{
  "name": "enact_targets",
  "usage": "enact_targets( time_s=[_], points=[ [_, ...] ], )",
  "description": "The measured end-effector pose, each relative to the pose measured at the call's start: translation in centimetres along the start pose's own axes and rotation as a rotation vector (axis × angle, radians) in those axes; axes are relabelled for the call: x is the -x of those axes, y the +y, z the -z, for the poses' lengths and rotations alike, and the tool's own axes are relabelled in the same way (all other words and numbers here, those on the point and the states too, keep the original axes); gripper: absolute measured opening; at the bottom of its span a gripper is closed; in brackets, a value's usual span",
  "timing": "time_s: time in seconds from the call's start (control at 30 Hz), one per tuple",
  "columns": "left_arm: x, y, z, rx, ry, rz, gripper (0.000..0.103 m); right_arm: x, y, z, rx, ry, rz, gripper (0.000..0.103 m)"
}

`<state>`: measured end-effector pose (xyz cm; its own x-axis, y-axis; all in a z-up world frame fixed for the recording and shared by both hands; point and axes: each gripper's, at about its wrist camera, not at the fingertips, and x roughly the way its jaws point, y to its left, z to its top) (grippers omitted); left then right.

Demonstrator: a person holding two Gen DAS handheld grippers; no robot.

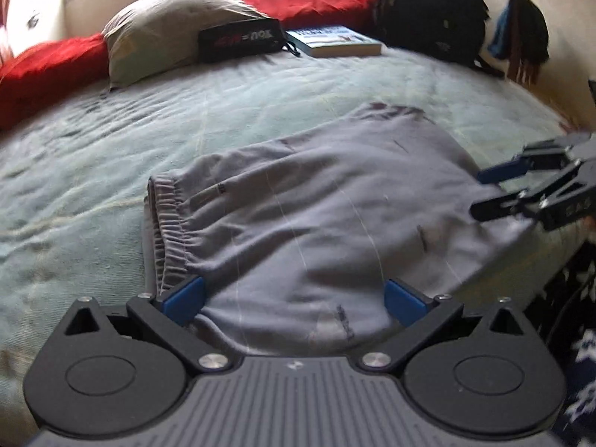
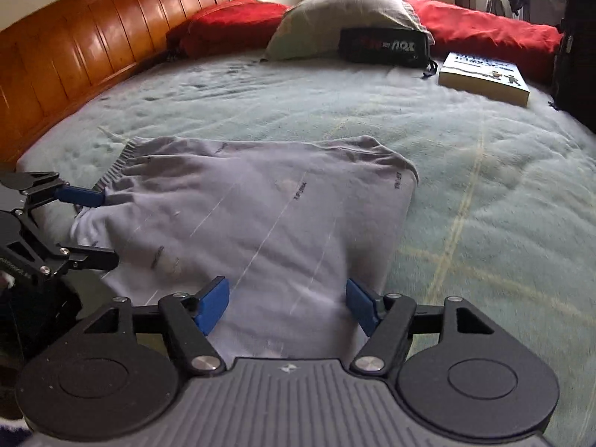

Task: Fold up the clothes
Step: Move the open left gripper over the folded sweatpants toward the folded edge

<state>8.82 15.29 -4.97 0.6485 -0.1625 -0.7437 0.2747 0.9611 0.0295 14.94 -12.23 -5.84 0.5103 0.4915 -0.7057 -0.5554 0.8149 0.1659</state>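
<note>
Shorts (image 1: 316, 201) lay folded on the bed (image 1: 111, 141); left gripper (image 1: 294, 300) and right gripper (image 2: 287, 305) hovered at the near edge, both jaws apart, gripping nothing.

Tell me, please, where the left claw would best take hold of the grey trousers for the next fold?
Probably the elastic waistband corner of the grey trousers, approached from the near bed edge: the left claw is open there, and the bunched hem gives thickness.

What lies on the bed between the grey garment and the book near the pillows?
Nothing: only bare pale green bedspread separates the grey garment from the book. The right wrist view shows this stretch most clearly.
</note>
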Motion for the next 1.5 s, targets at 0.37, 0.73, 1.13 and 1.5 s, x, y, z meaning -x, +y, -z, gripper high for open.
enact_targets(
  time_s=[0.37,0.73,1.13,1.5],
  points=[
    [-0.8,-4.8,-6.2,-0.044,-0.103,0.257,0.102,3.8,0.1,3.0,-0.057,-0.064,0.013,0.08],
    [-2.6,-7.1,-6.2,-0.03,-0.027,0.272,0.102,4.9,-0.4,3.9,-0.076,-0.086,-0.005,0.084],
    [-1.8,-8.1,-4.6,-0.052,0.001,0.203,0.102,5.4,0.5,5.8,-0.021,-0.055,0.019,0.085],
    [1.5,-2.7,-2.5,0.059,-0.056,0.191,0.102,5.4,-0.2,5.5,-0.049,-0.077,0.043,0.087]
  ],
)
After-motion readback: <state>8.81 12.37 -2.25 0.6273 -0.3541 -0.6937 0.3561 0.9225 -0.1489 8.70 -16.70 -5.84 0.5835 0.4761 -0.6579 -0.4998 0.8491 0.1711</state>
